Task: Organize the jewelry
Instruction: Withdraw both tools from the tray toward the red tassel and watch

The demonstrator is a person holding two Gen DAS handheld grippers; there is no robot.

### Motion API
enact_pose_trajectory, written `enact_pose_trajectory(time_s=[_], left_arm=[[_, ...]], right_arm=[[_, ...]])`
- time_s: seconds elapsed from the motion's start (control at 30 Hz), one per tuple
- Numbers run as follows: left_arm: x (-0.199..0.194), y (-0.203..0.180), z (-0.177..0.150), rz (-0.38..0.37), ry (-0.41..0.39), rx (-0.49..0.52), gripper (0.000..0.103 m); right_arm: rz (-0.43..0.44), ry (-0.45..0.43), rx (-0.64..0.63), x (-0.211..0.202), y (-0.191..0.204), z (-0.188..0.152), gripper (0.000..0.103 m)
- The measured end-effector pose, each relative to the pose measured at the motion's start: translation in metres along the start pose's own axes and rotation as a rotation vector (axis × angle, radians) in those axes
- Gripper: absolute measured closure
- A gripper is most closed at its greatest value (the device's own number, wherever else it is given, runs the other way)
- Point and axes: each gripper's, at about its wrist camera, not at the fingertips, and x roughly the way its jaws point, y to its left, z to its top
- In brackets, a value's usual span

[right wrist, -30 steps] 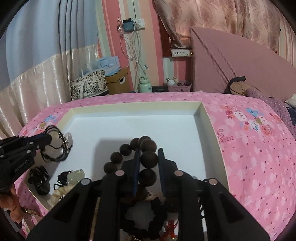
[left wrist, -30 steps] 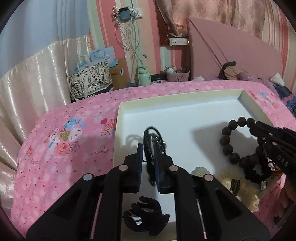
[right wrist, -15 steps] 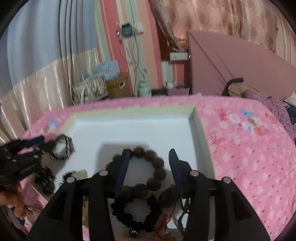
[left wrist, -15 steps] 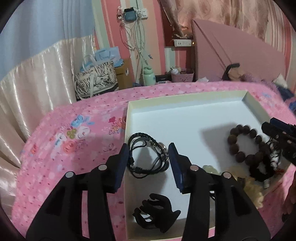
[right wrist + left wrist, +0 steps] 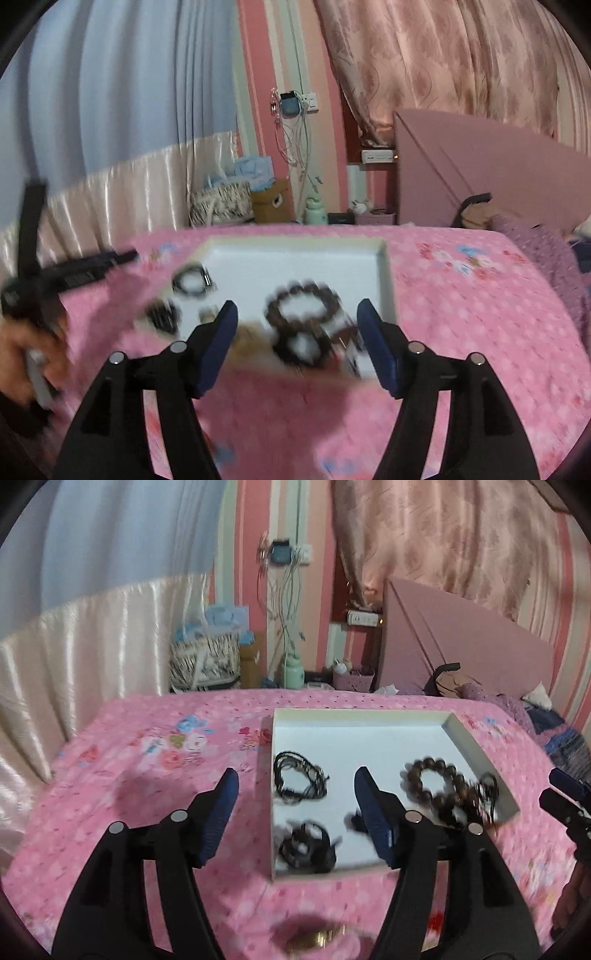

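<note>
A white shallow tray [image 5: 369, 716] lies on the pink bedspread. In it are a black cord bracelet [image 5: 299, 779], a brown bead bracelet [image 5: 436, 781] and a black hair claw [image 5: 306, 847]. My left gripper [image 5: 296, 771] hovers back from the tray's near left corner. Its jaws are opening and nothing is between the pads. My right gripper [image 5: 297, 303] hangs above the tray's near edge, behind the brown bead bracelet [image 5: 303, 306]. Its jaws are opening too, and they hold nothing. The tray's near part is blurred in the right wrist view, with more dark beads [image 5: 299, 347] there.
The pink floral bedspread [image 5: 166, 775] stretches left and right of the tray. A pink headboard [image 5: 461, 635] and a pile of clothes [image 5: 517, 709] are at the far right. Bags [image 5: 207, 661] and a curtain stand behind the bed. A blurred gold object [image 5: 317, 938] lies near the bottom edge.
The left gripper let go of the black cord bracelet and the right let go of the brown bead bracelet; both now lie in the tray. Both grippers pulled back and up, jaws widening.
</note>
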Motion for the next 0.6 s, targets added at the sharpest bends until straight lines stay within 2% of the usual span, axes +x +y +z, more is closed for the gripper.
enact_pose_trajectory(time_s=[0.07, 0.13, 0.2, 0.3, 0.4, 0.43, 0.5, 0.6], left_arm=[[-0.023, 0.002, -0.018, -0.018, -0.044, 0.009, 0.03], [-0.051, 0.004, -0.044, -0.071, -0.105, 0.008, 0.027], [-0.064, 0.003, -0.065, -0.076, -0.122, 0.012, 0.026], [-0.079, -0.002, -0.094, -0.035, -0.125, 0.036, 0.026], [-0.09, 0.0, -0.107, -0.005, -0.126, 0.004, 0.026], [-0.094, 0.002, -0.11, 0.008, -0.131, -0.026, 0.022], [-0.101, 0.002, -0.117, 0.032, -0.144, -0.055, 0.018], [-0.104, -0.001, -0.122, 0.034, -0.165, -0.032, 0.018]], right_arm=[[-0.037, 0.017, 0.012, -0.015, -0.007, -0.022, 0.036], [-0.024, 0.03, 0.051, -0.03, -0.016, -0.036, 0.036], [-0.036, 0.009, 0.047, -0.05, -0.02, -0.045, 0.036], [-0.117, -0.039, 0.031, -0.072, -0.023, -0.059, 0.032], [-0.191, -0.054, 0.027, -0.08, -0.026, -0.071, 0.027], [-0.204, -0.065, 0.035, -0.081, -0.027, -0.074, 0.027], [-0.173, -0.06, 0.061, -0.083, -0.029, -0.082, 0.027], [-0.099, -0.103, 0.061, -0.088, -0.03, -0.095, 0.025]])
